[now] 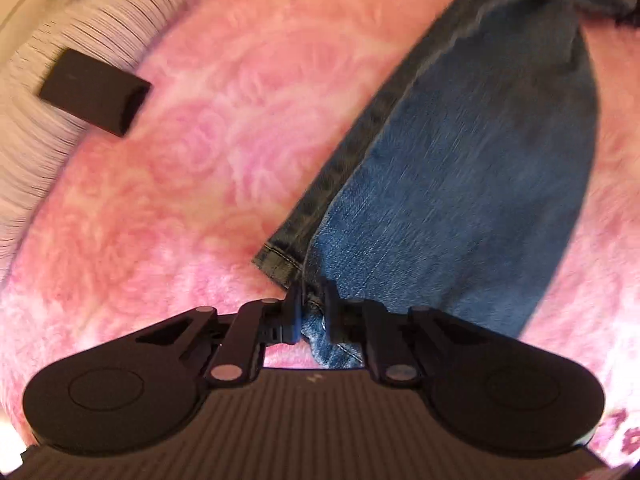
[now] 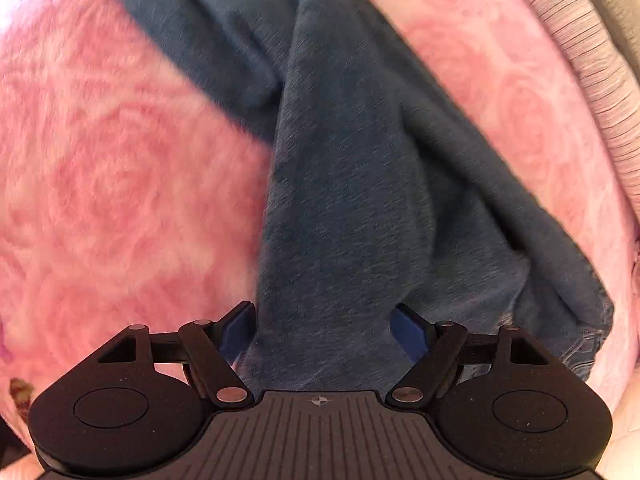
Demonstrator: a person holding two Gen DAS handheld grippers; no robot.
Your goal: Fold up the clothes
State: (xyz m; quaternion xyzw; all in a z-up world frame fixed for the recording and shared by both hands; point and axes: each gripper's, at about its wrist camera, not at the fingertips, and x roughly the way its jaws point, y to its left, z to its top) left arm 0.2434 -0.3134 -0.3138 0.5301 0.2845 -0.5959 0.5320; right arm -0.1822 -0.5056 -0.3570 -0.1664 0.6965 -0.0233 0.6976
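A pair of blue jeans [image 1: 460, 168] lies stretched over a pink rose-patterned blanket [image 1: 208, 152]. My left gripper [image 1: 312, 312] is shut on the hem of one jeans leg, which runs away to the upper right. In the right wrist view the jeans [image 2: 352, 184] hang from my right gripper [image 2: 322, 328] and drape forward in folds over the blanket [image 2: 120, 168]. The right fingers [image 2: 240, 326] stand wide apart with a thick bunch of denim between them, and I cannot tell if they grip it.
A small dark rectangular block [image 1: 94, 92] lies at the blanket's left edge on a striped light fabric [image 1: 44, 132]. The same striped fabric [image 2: 592, 80] borders the blanket at the upper right of the right wrist view.
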